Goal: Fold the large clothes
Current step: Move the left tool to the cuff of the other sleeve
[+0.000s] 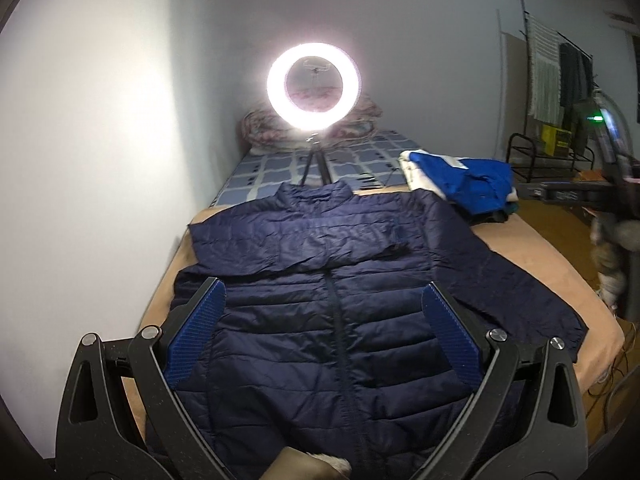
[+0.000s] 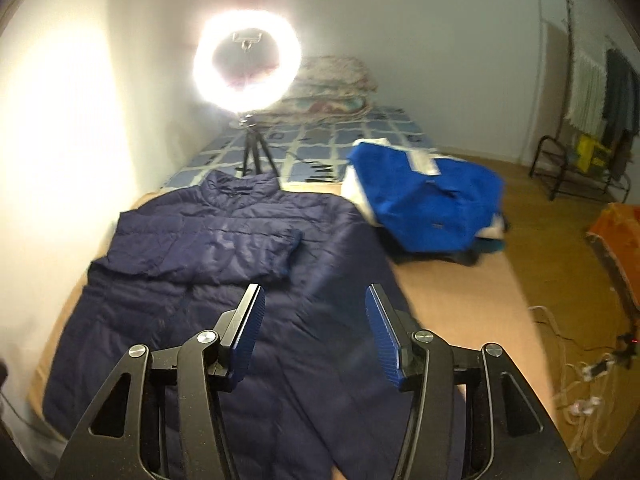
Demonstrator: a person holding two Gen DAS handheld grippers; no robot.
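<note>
A navy quilted jacket (image 1: 320, 312) lies front up on a tan bed cover (image 1: 520, 248), collar toward the far end. Its left sleeve is folded across the chest; its right sleeve (image 1: 516, 280) stretches out toward the bed's right edge. My left gripper (image 1: 324, 292) is open and empty above the jacket's middle. In the right wrist view the jacket (image 2: 192, 280) fills the left half. My right gripper (image 2: 316, 296) is open and empty above the jacket's right side, near the outstretched sleeve.
A lit ring light (image 1: 314, 82) on a small tripod stands beyond the collar. A pile of blue and white clothes (image 1: 464, 184) lies at the far right of the bed. A wall runs along the left. Cables (image 2: 580, 380) lie on the floor at right.
</note>
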